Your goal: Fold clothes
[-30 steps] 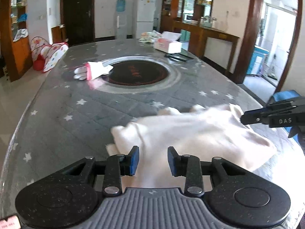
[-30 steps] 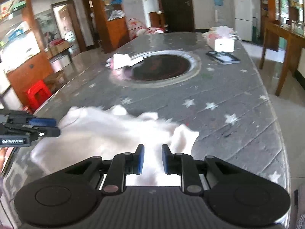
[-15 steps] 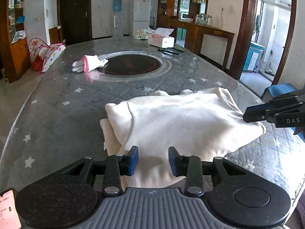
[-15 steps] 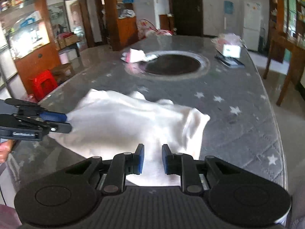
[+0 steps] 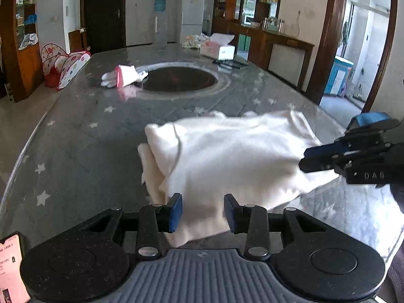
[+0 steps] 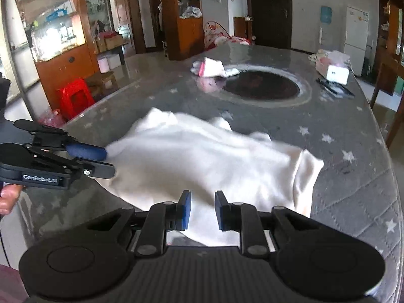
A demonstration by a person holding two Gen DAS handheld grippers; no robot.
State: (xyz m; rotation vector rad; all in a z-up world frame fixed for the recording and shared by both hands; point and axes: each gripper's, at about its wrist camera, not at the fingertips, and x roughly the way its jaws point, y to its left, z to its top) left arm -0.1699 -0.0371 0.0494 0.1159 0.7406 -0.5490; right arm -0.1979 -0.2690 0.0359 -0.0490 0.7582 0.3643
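A white garment, folded over on itself in loose layers, lies on the near end of a long grey star-patterned table. The left gripper is poised over the garment's near edge, jaws parted with a clear gap; cloth shows between the blue pads but neither pad presses on it. The right gripper sits over the opposite near edge, jaws standing apart with a narrower gap, cloth visible through it, no grip evident. Each gripper appears at the side of the other's view, tips close to the garment's margin. Farther along the table: a white glove with pink cuff beside a dark round inset, and a tissue box at the far end
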